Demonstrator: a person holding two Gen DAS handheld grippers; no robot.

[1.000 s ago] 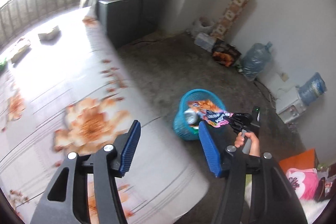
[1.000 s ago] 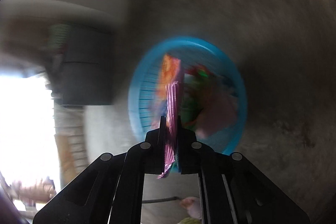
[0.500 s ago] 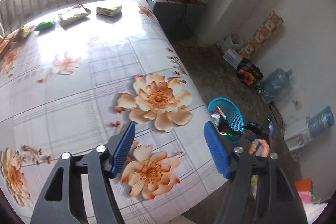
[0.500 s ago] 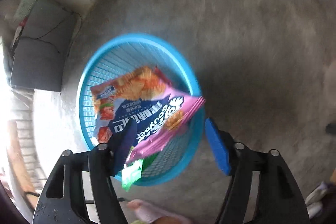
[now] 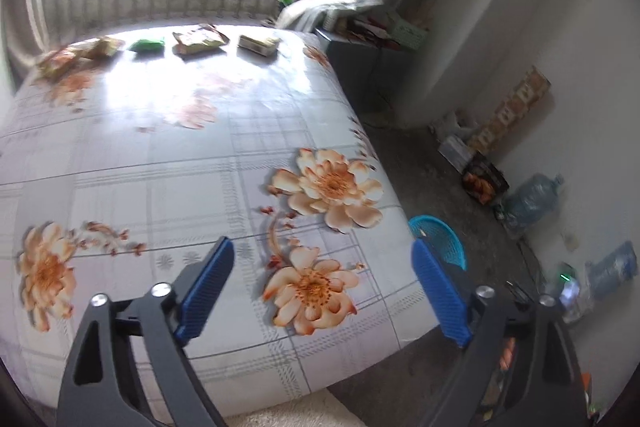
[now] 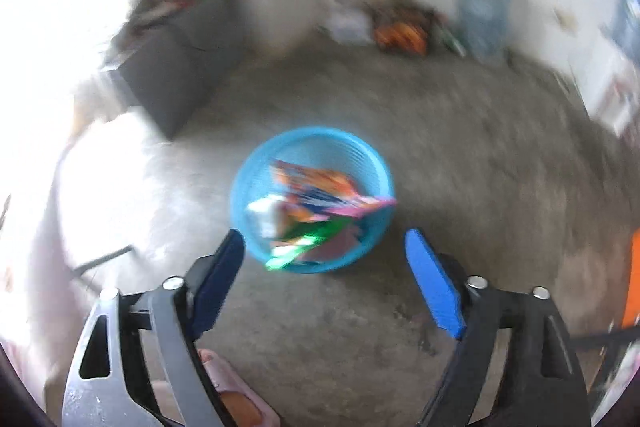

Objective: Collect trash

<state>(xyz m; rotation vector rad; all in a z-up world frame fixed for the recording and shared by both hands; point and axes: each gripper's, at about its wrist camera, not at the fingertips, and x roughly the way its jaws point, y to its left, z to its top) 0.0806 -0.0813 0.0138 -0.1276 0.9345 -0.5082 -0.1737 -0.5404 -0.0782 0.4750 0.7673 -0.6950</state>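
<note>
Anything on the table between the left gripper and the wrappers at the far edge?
No: in the left wrist view, only bare flowered tablecloth lies between the open left gripper and the wrappers.

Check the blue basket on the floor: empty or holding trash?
Holding trash. The blue basket stands upright with several crumpled wrappers inside, one pink edge poking over its rim.

Left claw (image 5: 322,281): black angular frame with cut-out slots, silver round screws at the pivots, two fingers faced with ribbed blue pads (image 5: 206,291). Right claw (image 6: 324,273): same build, black frame, silver screws, blue pads (image 6: 434,285). Foot below it: pink slipper (image 6: 224,383), blurred.
</note>
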